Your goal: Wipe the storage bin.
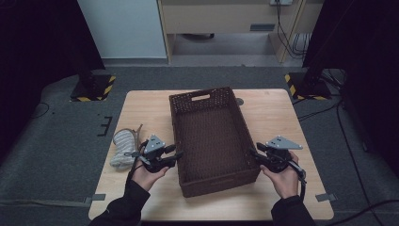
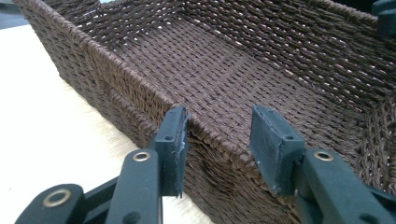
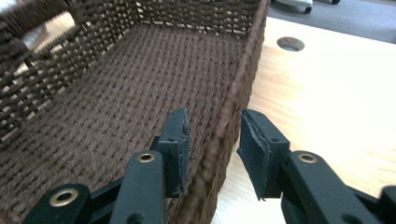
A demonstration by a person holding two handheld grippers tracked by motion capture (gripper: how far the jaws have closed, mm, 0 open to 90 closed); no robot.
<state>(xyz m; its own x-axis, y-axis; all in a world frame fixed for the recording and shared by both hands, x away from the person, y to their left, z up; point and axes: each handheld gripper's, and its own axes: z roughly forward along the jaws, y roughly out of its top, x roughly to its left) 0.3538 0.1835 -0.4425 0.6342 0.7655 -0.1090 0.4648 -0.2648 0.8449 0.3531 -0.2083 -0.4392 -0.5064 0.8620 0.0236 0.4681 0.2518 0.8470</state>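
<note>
two claws (image 1: 178, 155) (image 1: 253, 153) astride basket (image 1: 209, 136) walls

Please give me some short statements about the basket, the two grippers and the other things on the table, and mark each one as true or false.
1. The basket has nothing inside it. True.
2. The left gripper has one jaw on each side of a basket wall. True.
3. The right gripper is clamped tightly on the basket wall. False: its jaws straddle the wall, but gaps show beside both pads.
4. A bundle of rope lies inside the basket. False: it lies on the table, to the left of the basket.
5. The basket is made of clear plastic. False: it is dark brown and woven.
</note>
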